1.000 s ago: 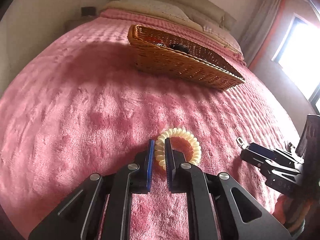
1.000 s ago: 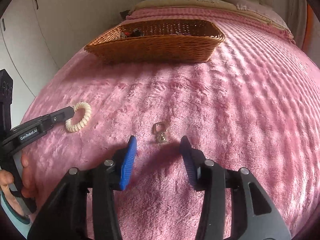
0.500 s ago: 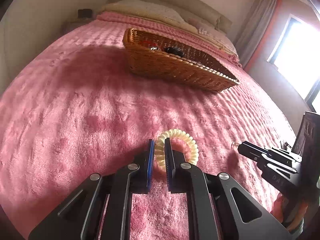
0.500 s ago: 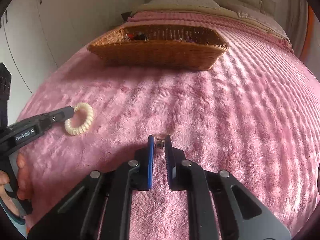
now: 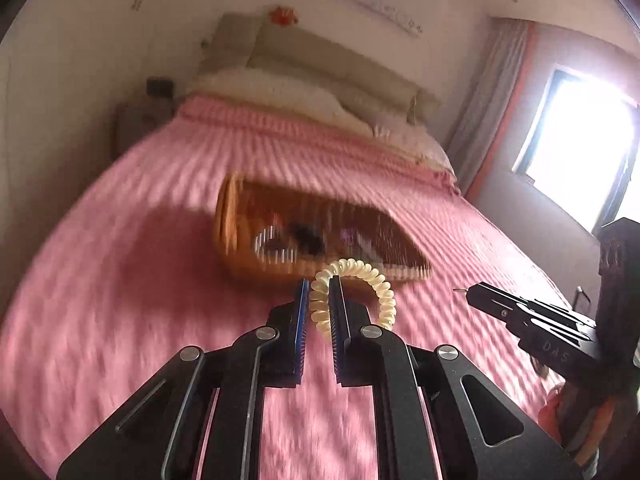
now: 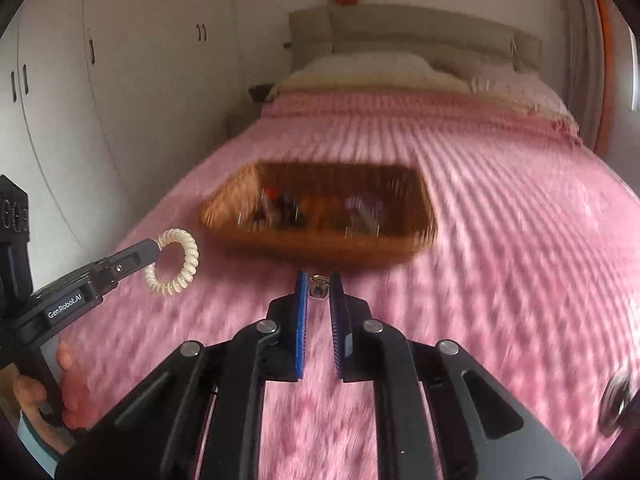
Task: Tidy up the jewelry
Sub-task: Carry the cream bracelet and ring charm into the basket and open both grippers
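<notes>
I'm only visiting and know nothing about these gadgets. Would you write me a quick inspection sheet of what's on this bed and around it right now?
Surface: pink plush bedspread.
Job's things: cream spiral coil bracelet; small silver metal clasp; brown wicker basket holding blurred small items.
Clutter: nothing seen.
Grippers: left gripper shut on the bracelet, lifted off the bedspread; right gripper shut on the clasp.
Cables: nothing seen.
Surroundings: beige pillows, white wardrobe doors, bright window.
</notes>
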The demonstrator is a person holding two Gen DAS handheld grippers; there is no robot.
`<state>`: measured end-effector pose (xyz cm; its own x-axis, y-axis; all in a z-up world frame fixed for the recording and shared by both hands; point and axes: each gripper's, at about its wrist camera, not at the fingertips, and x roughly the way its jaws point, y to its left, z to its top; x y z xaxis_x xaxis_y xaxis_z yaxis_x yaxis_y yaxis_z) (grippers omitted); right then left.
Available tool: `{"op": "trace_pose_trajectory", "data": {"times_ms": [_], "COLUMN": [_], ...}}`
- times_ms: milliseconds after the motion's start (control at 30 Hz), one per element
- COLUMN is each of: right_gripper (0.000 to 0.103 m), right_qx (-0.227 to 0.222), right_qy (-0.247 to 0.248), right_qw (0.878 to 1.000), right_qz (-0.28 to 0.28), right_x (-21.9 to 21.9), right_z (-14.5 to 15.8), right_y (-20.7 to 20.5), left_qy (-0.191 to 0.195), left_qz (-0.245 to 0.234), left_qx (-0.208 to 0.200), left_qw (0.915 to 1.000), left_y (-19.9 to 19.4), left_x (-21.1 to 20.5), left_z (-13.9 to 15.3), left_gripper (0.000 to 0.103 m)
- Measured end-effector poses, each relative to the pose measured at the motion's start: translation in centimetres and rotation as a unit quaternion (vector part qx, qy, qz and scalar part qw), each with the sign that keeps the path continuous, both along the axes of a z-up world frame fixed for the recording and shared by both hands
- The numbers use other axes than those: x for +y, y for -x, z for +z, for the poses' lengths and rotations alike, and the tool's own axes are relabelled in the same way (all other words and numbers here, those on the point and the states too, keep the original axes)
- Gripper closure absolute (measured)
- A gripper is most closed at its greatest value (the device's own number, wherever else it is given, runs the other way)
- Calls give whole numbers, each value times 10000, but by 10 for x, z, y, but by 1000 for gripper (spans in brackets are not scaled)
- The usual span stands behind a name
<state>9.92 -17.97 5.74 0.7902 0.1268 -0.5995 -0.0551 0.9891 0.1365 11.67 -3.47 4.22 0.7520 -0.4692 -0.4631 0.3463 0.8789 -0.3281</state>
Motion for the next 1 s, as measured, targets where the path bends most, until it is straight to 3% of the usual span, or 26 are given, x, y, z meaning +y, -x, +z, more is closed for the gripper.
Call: {"op": "trace_pose_trajectory", "data": {"times_ms": [100,233,467,567,933,1000], "right_gripper": [94,94,94,94,93,93], "right_qx": [-150,-161,278,486,873,911], "right_qy": [46,11,-261,-389,-591,-692], "right_qw": [9999,9996,9985,9971,9937,9928], "right_qz": [-62,-215,-389,-446,-375,-357], "right_x": [-3,-10,-25,-33,-33,-34], "right_z": [15,20,-14,-33,-63,-65], "right_y": [-29,-77,-158,-182,-197,-198], "left_qy": [-191,-418,-577,-660,-726,-680], "left_qz": [221,475,737,746,745,721], "left_qx": [-195,-200,205,268,414,427], "left_qw": [9994,9978,9954,9947,9937,9942], "left_y": [-28,-77,-142,-149,-156,-156], "left_x": [-12,-28,-42,-41,-41,-40], "left_z": [16,13,-22,-33,-48,-48], "left_gripper": [94,94,95,94,94,88]}}
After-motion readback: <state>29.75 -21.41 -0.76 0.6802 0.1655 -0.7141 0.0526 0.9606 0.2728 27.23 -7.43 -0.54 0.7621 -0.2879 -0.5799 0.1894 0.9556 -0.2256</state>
